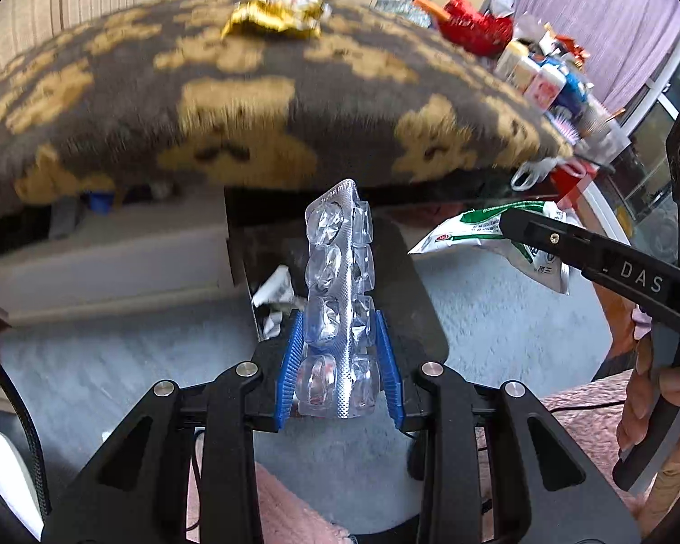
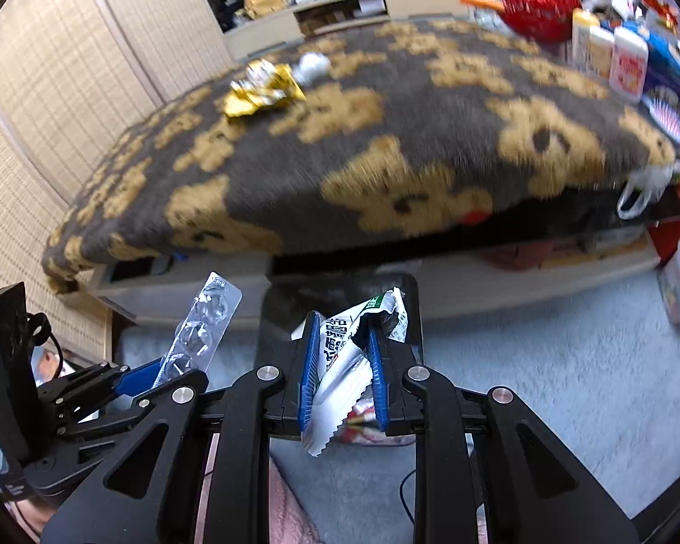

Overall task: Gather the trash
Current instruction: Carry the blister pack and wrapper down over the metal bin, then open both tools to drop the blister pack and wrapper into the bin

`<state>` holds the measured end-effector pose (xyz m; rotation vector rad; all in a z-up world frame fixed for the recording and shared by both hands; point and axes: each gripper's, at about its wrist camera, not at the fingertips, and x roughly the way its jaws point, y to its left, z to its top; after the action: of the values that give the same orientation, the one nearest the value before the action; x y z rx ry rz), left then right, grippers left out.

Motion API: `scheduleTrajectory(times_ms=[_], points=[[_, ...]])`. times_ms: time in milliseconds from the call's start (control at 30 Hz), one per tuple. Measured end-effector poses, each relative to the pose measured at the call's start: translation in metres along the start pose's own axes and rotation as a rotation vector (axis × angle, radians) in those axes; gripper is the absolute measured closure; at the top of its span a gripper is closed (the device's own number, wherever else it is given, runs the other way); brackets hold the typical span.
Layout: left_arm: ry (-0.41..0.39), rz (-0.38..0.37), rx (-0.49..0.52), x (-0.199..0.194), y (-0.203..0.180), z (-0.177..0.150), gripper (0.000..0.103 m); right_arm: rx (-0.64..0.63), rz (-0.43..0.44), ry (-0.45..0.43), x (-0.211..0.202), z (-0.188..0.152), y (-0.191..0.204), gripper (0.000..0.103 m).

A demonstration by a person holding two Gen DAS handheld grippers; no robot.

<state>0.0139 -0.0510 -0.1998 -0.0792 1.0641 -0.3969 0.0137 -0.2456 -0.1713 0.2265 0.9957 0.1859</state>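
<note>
Gripping an empty blister pack [image 1: 340,299], the left gripper [image 1: 340,362] has its blue pads [image 1: 291,365] partly closed on the pack's lower end. Pack stands upright between the jaws, its top rising well past the fingertips, foil spine facing the camera.

Right gripper [image 2: 342,362] is closed down on a crumpled white-and-green sachet [image 2: 353,340]. Pads pinch its middle; the torn top sticks out ahead of the fingertips, the serrated bottom edge hangs back toward the camera.

Both grippers tilt steeply downward, side by side. From the left wrist view the right gripper [image 1: 512,222] reaches in from the right with the sachet [image 1: 480,235] at its tip; a hand [image 1: 657,408] wraps its handle. From the right wrist view the left gripper [image 2: 149,376] sits low at left, the blister pack [image 2: 204,331] slanting up from it.

Directly below and ahead of both sets of fingertips: a dark bin [image 1: 412,281], open at the top, some white scraps [image 1: 274,294] inside. It stands on pale blue carpet [image 1: 498,317].

Farther ahead, above the bin: a table covered in a brown cloth [image 1: 249,113] with tan bear shapes. A crumpled gold wrapper [image 1: 272,20] lies near its far edge, out of reach of either gripper. Cluttered bottles and a red bag [image 1: 476,27] sit at the cloth's right end.

Picture blurred throughout.
</note>
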Motion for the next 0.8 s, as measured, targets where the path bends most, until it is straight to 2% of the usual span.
scheduleTrajectory(times_ms=[367,600,800], points=[[0.125,0.011,-0.040,0.059,0.018,-0.006,0.072,0.019,0.053,0.126,0.061,-0.015,-0.014,0.081],[0.207,0.010,-0.056,0.087,0.026,-0.006,0.072,-0.020,-0.004,0.166,0.080,-0.014,-0.012,0.081],[0.234,0.001,-0.080,0.100,0.032,-0.003,0.071,-0.016,-0.029,0.186,0.094,-0.010,-0.015,0.079]])
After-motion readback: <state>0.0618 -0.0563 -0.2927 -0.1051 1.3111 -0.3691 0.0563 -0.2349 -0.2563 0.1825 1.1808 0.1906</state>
